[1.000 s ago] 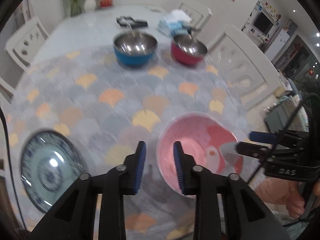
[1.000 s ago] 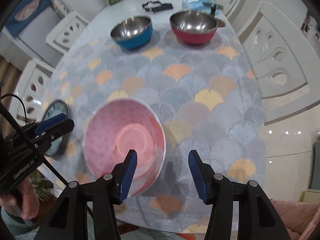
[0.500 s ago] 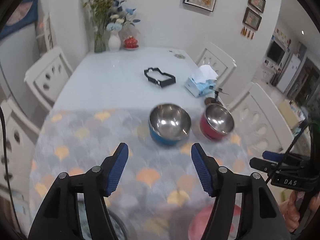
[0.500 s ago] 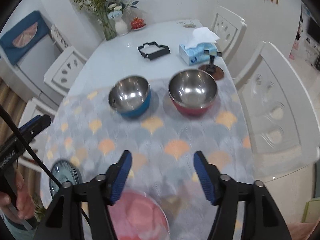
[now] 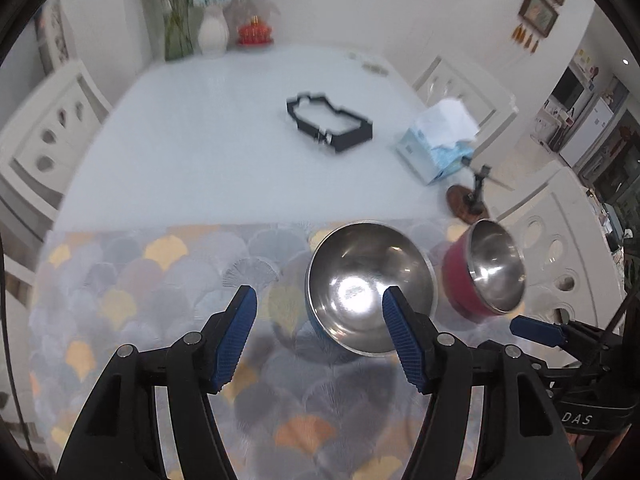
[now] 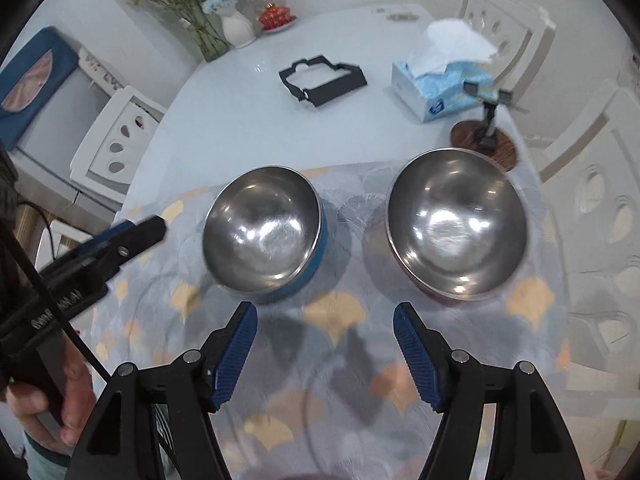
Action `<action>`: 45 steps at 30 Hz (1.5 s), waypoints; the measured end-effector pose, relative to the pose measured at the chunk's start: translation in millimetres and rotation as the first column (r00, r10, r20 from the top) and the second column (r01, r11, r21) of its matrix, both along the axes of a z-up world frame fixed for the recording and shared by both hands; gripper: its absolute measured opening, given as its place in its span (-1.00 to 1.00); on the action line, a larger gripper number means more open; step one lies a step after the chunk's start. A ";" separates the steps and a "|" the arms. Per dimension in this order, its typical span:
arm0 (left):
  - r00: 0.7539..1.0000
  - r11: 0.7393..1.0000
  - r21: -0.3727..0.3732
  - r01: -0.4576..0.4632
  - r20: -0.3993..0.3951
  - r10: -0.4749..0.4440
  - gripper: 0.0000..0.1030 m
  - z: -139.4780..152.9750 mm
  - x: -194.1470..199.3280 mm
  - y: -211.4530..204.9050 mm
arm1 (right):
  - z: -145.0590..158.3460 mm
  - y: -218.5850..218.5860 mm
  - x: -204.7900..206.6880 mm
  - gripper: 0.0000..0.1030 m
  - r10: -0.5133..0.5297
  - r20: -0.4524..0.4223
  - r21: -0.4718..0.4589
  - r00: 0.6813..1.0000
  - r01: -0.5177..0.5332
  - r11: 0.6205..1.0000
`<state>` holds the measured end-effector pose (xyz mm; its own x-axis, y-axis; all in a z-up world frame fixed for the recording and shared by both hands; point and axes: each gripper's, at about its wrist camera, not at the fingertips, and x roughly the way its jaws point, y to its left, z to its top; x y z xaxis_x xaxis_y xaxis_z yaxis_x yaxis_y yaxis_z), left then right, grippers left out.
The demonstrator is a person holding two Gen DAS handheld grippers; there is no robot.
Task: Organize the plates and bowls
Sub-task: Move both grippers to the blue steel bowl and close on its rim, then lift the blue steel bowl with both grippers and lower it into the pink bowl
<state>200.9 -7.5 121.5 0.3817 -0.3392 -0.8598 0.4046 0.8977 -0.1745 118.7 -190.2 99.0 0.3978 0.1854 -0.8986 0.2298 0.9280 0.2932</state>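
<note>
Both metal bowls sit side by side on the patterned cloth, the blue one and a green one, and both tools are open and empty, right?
Not quite: the second bowl is red, not green, as the left wrist view shows. The rest holds: it sits beside the blue bowl on the patterned cloth, with the left tool and right tool open and empty.

Left gripper [image 5: 318, 300] angled steeply downward, blue-padded fingers [image 5: 236, 336] spread apart, nothing between them. Right gripper [image 6: 325, 318] angled down likewise, fingers [image 6: 416, 354] parted and empty. Bare hand [image 6: 48, 404] wrapped around the left gripper's handle.
</note>
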 end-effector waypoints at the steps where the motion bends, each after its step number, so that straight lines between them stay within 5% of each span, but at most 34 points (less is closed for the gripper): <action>1: 1.000 1.000 0.000 0.007 -0.029 -0.007 0.23 -9.7 7.4 -2.8 | -5.7 -1.0 6.6 0.33 -0.006 -0.010 0.005 1.000 0.006 1.000; 7: 0.991 1.000 0.009 -0.006 -0.132 0.007 0.23 -55.0 38.8 -8.9 | -44.7 -1.2 42.4 0.33 -0.012 -0.074 0.035 0.997 0.014 0.999; 13: 0.989 1.000 -0.005 0.001 -0.151 -0.001 0.11 -70.6 49.0 -15.6 | -65.0 4.9 56.4 0.31 0.009 -0.097 0.040 0.995 -0.005 0.999; 15: 0.990 1.000 0.003 0.011 -0.140 -0.011 -0.33 -74.2 49.8 -19.6 | -70.3 5.6 60.3 0.10 0.006 -0.101 0.036 0.995 -0.002 0.999; 17: 0.988 1.000 0.003 0.016 -0.153 -0.015 -0.53 -80.5 52.0 -20.9 | -70.5 9.5 62.7 0.04 0.016 -0.094 0.014 0.995 -0.014 1.000; 25: 0.983 0.997 -0.070 -0.019 -0.182 0.006 -0.68 -86.4 51.8 -14.7 | -74.6 17.4 66.8 -0.49 0.024 -0.085 0.046 0.996 -0.020 0.999; 31: 0.989 0.997 -0.080 0.001 -0.145 -0.013 -0.69 -69.7 38.9 -16.3 | -56.2 19.6 55.0 -0.54 0.032 -0.065 0.030 0.997 -0.030 0.999; 45: 0.999 0.982 -0.183 0.053 0.002 -0.054 -0.69 27.7 -54.3 6.6 | 30.0 30.2 -35.5 -0.54 0.025 0.019 0.037 1.000 -0.026 0.999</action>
<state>146.6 -0.9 149.2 0.3562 -0.5105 -0.7826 0.4506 0.8276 -0.3348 83.2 -160.0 129.0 0.4087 0.2285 -0.8836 0.2006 0.9220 0.3313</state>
